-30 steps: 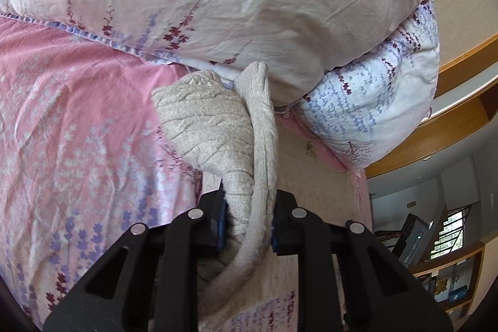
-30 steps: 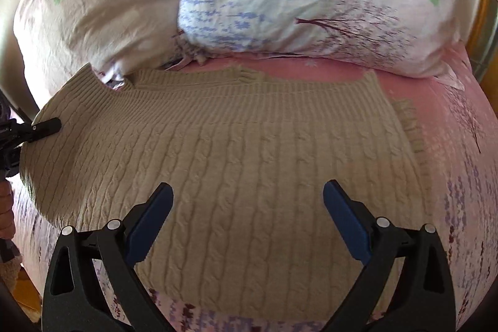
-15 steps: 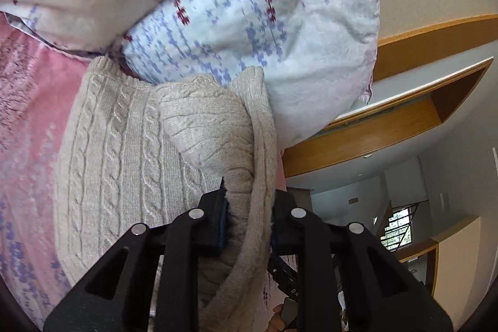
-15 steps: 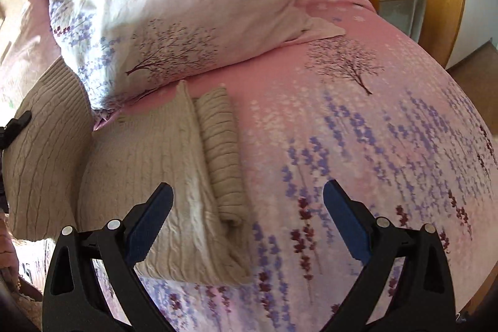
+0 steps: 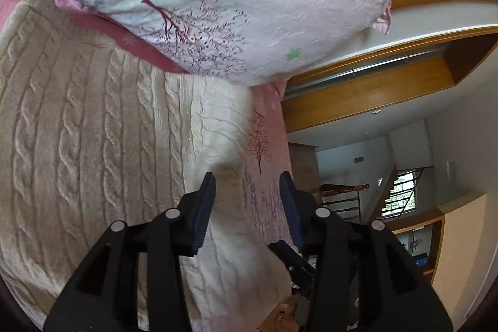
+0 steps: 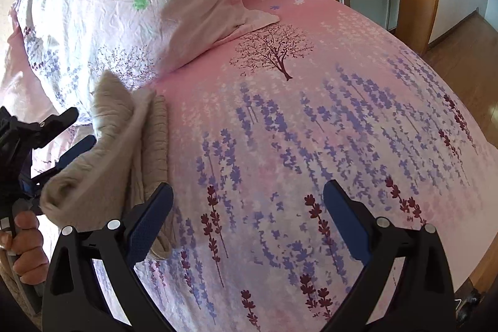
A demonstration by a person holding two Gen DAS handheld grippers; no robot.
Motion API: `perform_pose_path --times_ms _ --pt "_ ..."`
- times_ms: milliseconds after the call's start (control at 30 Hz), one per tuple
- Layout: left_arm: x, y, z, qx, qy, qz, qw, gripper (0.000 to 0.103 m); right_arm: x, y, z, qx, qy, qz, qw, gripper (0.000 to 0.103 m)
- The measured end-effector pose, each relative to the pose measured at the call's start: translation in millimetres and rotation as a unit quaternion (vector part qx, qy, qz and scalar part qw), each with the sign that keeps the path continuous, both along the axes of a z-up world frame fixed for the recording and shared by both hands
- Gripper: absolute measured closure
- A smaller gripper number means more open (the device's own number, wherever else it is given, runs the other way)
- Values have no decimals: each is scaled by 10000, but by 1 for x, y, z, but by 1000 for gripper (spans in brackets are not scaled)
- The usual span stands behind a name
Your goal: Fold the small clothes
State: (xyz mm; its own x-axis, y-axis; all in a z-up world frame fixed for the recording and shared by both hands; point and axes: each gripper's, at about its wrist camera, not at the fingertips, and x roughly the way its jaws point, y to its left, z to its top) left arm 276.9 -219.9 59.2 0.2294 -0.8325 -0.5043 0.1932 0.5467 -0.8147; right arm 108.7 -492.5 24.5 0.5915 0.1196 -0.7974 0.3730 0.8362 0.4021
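Sweater [image 5: 93,145] (blurred at its folded edge) lies between just-opened left tongs [image 5: 246,207]; right tongs [image 6: 249,220] gape, empty.

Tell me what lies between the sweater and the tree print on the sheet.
Only bare sheet, from sweater to tree; the right wrist view shows it.

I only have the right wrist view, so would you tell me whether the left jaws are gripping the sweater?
Observer: No. In the left wrist view the left gripper has just been opening its jaws. The cable-knit sweater lies between them, but they are not pressing it.
Operator: Thank you. Is the rest of it lying flat?
Observer: Yes, its cabled body lies spread on the pink bedsheet, left of the jaws in that view.
Operator: And what is beyond it?
Observer: A floral pillow, close against its far edge.
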Motion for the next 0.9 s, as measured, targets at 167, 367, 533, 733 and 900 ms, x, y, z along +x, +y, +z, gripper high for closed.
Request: perform_pose_path --times_ms 167,367,533,733,900 --pt "-19 60 25 682 -546 492 9950 44 29 -10 2 1506 -424 319 9872 5" --pt "-35 135 9 1314 -479 1091 9841 40 69 -3 -13 2612 -229 341 9644 15" --pt "-36 142 -13 1454 -196 1051 9836 39 90 8 -23 2649 -8 378 9635 30" --pt "-35 132 -29 1582 -99 797 9841 40 108 33 -24 2405 98 713 9680 65" --pt "-35 130 -29 1657 -191 677 9837 42 105 46 12 1682 -561 1033 9787 93"
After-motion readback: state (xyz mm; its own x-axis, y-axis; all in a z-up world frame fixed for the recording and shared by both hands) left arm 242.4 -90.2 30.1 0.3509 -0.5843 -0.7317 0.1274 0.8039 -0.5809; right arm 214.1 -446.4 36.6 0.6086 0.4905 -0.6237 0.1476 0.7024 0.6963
